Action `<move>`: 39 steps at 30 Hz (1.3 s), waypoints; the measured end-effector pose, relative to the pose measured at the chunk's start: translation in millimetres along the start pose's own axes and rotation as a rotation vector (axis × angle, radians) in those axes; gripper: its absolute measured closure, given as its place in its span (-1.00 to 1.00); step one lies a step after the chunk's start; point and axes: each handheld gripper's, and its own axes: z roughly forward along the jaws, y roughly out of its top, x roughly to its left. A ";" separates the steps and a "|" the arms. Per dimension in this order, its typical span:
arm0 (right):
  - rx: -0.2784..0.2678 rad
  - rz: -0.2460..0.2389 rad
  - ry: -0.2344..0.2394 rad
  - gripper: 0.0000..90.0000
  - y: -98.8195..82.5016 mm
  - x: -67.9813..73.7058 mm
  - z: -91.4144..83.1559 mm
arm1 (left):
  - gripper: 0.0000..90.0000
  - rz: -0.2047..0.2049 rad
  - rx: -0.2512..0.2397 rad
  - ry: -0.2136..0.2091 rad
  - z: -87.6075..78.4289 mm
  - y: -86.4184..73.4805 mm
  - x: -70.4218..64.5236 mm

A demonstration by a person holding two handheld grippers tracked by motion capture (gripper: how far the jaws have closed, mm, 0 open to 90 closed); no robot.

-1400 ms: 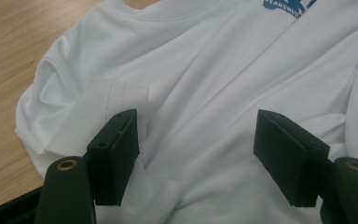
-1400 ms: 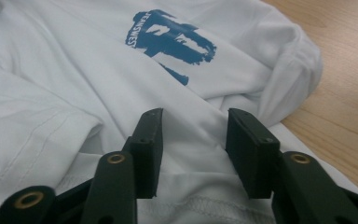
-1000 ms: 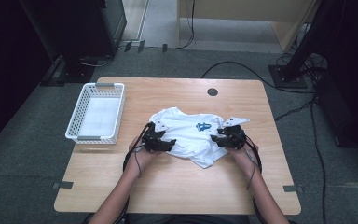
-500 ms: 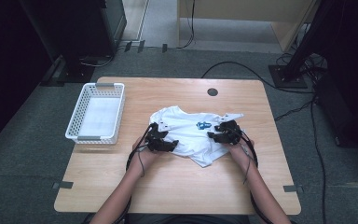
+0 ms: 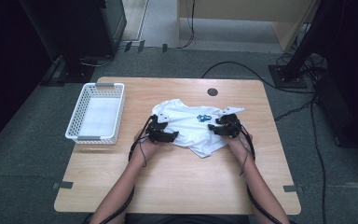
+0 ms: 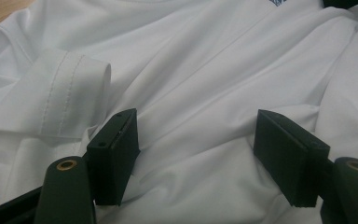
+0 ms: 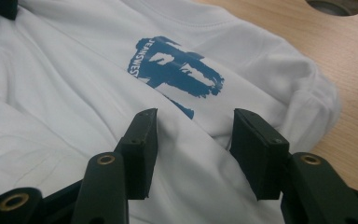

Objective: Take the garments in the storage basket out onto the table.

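In the high view, a crumpled white cotton T-shirt with a blue print (image 5: 193, 127) lies on the light wooden table (image 5: 177, 186), a little right of the middle and toward the far half. The left gripper (image 5: 168, 136) rests on the shirt's near-left part, and the right gripper (image 5: 216, 129) on its right part, just right of the blue print. The person's forearms come in from the near edge, one to each gripper. A white plastic lattice basket (image 5: 79, 126) stands on the left of the table, well apart from the shirt. A small round dark grommet (image 5: 212, 92) sits in the tabletop beyond the shirt, near the far edge.

In the left gripper view, the two black jaws stand well apart over the folded white cloth. Cloth lies between them, and the inner pads do not press on it, so the gripper is open and holds nothing. A turned-over hemmed sleeve (image 6: 70, 91) lies just beyond the left jaw.

In the right gripper view, the jaws are partly open, closer together than the left gripper's. They hover at the near edge of the blue print (image 7: 179, 70), with a low ridge of cloth between them, and neither pad pinches it. Bare wood shows on the right, with the grommet (image 7: 338, 5) at the far corner.
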 end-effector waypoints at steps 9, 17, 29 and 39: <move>-0.072 0.001 0.046 0.19 -3.6 21.5 -38.1 | -0.34 -0.037 -0.014 -0.004 -33.0 -7.0 0.3; -0.064 -0.033 0.117 0.22 -16.4 53.5 -44.5 | -0.35 -0.044 -0.005 0.028 -49.5 -19.2 3.6; 0.002 -0.051 0.130 0.84 -31.9 63.6 -25.9 | -0.35 -0.054 -0.009 0.029 -51.7 -23.8 7.9; -0.072 -0.066 0.158 0.95 -20.3 76.5 -49.3 | -0.35 -0.066 -0.028 0.033 -58.5 -22.4 11.5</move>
